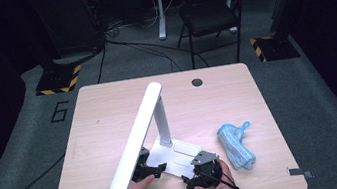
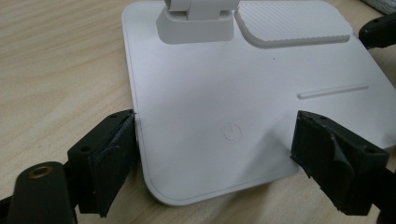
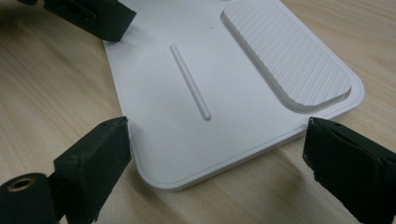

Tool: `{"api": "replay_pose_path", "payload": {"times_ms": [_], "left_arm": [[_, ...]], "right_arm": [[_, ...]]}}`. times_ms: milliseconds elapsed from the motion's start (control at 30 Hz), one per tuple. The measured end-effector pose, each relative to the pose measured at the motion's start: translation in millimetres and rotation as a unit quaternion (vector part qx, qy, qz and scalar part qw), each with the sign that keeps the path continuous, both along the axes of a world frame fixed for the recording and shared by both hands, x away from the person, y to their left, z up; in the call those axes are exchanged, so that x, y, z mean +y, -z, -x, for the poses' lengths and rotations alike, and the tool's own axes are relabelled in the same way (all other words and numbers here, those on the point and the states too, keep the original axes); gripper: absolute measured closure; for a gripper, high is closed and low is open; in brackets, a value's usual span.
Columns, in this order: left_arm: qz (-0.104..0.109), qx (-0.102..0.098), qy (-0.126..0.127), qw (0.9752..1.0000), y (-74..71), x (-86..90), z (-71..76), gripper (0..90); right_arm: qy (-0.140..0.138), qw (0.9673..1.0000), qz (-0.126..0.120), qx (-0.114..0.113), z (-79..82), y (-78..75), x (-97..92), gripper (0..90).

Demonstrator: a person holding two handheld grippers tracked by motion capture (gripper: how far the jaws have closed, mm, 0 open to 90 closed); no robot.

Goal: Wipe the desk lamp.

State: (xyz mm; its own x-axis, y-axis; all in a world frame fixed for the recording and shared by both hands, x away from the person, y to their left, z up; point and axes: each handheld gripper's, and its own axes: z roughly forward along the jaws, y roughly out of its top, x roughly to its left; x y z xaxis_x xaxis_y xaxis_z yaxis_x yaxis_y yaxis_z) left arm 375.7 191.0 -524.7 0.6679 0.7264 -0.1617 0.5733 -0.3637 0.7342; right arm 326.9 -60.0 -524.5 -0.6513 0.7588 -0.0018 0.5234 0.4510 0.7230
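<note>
Lamp base (image 2: 243, 93) corner perhaps untouched

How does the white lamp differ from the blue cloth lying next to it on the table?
The lamp is white, hard and stands upright, its long head slanting out over the table; the cloth is blue, soft and lies bunched flat. The lamp sits between the left tool and the right tool; the cloth lies apart from both. Both rest on the same wooden table.

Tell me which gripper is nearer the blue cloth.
Right. The right gripper sits at the lamp base's near corner, just beside the blue cloth; the left gripper is across the base, farther away.
</note>
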Motion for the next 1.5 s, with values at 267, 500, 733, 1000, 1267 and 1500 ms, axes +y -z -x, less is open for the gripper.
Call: {"api": "replay_pose_path", "payload": {"times_ms": [267,500,733,1000,1267,1500], "left_arm": [[-0.014,-0.001,0.009,0.9999,0.6,-2.9,2.7,8.8],[-0.046,-0.013,0.009,0.9988,-0.9,-5.8,-3.3,12.6],[-0.050,-0.014,-0.015,0.9985,-2.2,-9.1,-11.8,16.5],[-0.057,-0.020,-0.030,0.9977,-2.9,-11.4,-19.4,23.1],[-0.051,-0.015,-0.031,0.9981,-3.4,-11.3,-20.9,24.9],[-0.044,-0.008,-0.029,0.9986,-5.3,-8.4,-20.5,26.4]], "right_arm": [[0.004,1.0000,-0.002,0.002,-12.7,-1.8,-0.9,12.7],[0.032,0.9994,-0.009,0.001,-27.0,-4.1,1.3,20.8],[0.048,0.9988,-0.006,-0.007,-40.0,-6.2,0.7,27.6],[0.067,0.9977,-0.001,-0.015,-51.9,-5.2,-0.8,32.4],[0.066,0.9977,-0.004,-0.016,-55.9,-5.0,-2.6,32.5],[0.073,0.9972,-0.013,-0.009,-56.1,-6.8,-4.5,33.3]]}}
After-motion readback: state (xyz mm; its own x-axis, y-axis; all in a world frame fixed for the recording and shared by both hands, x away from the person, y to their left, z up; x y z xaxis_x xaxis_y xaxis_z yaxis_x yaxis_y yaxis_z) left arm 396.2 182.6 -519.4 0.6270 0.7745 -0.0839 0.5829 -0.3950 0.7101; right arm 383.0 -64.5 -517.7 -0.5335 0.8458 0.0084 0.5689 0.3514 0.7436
